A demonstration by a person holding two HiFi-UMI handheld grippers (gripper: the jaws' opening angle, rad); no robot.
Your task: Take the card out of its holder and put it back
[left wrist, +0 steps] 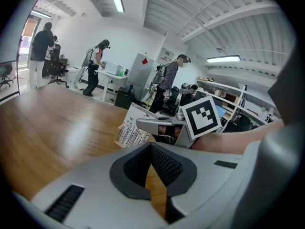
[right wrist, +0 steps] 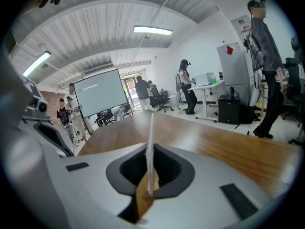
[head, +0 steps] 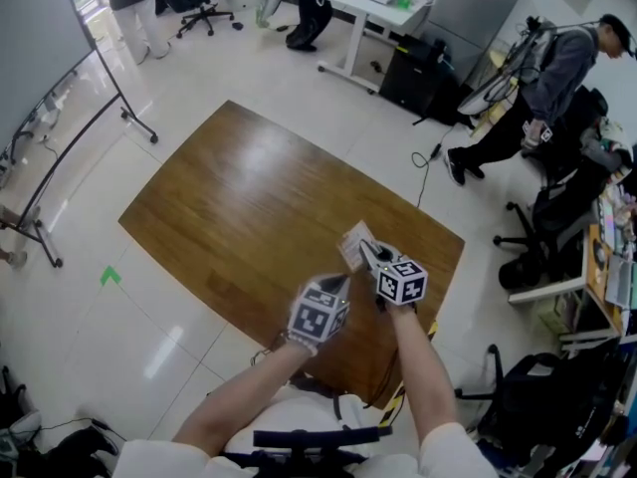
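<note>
A white card (head: 352, 244) with black print stands in a small wooden holder (left wrist: 118, 143) near the right end of the brown table (head: 239, 217). In the left gripper view the card (left wrist: 132, 126) leans a little, and the right gripper's fingers (left wrist: 157, 124) clamp its upper edge. My right gripper (head: 370, 254) is shut on the card, which shows edge-on between its pads (right wrist: 150, 149). My left gripper (head: 339, 283) hovers just short of the card, to its near left, shut with nothing between its pads (left wrist: 164, 166).
A rolling whiteboard (head: 40, 58) stands left of the table. A person (head: 542, 88) is at the right among office chairs (head: 542, 237) and cluttered desks. A white desk (head: 373, 13) and a dark cabinet (head: 423, 78) lie beyond the table's far edge.
</note>
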